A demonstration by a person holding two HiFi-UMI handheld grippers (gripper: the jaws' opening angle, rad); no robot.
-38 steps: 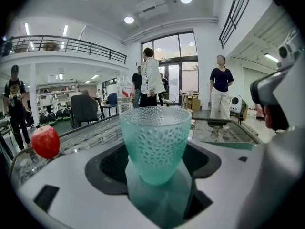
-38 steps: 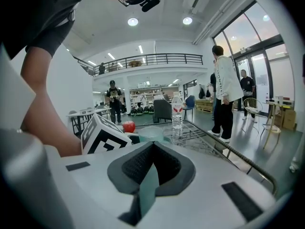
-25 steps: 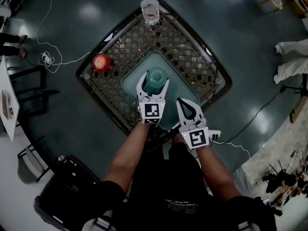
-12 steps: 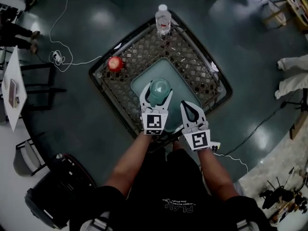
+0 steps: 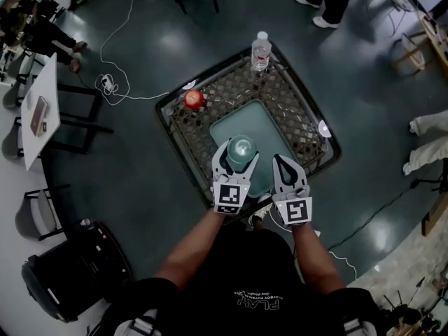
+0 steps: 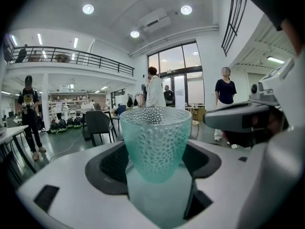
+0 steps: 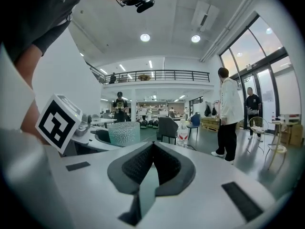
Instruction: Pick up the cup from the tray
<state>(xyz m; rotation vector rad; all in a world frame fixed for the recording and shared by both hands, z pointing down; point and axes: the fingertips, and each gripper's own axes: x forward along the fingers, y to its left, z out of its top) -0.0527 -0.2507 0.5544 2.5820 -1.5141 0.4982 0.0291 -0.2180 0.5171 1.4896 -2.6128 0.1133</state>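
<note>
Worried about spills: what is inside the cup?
Nothing shows inside the teal cup, gripped in the left claw: its translucent dimpled wall shows no liquid line. From above, its floor is too blurred to judge.

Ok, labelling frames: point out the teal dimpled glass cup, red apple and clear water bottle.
teal dimpled glass cup (image 6: 155, 142): left gripper view, side wall.
red apple (image 5: 194, 99): head view, top.
clear water bottle (image 5: 260, 52): head view, body.

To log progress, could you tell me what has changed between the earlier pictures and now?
The left gripper, shut on the cup, has lifted it off the tray, towards the person. The right gripper stays shut and empty; apple and bottle unmoved.
</note>
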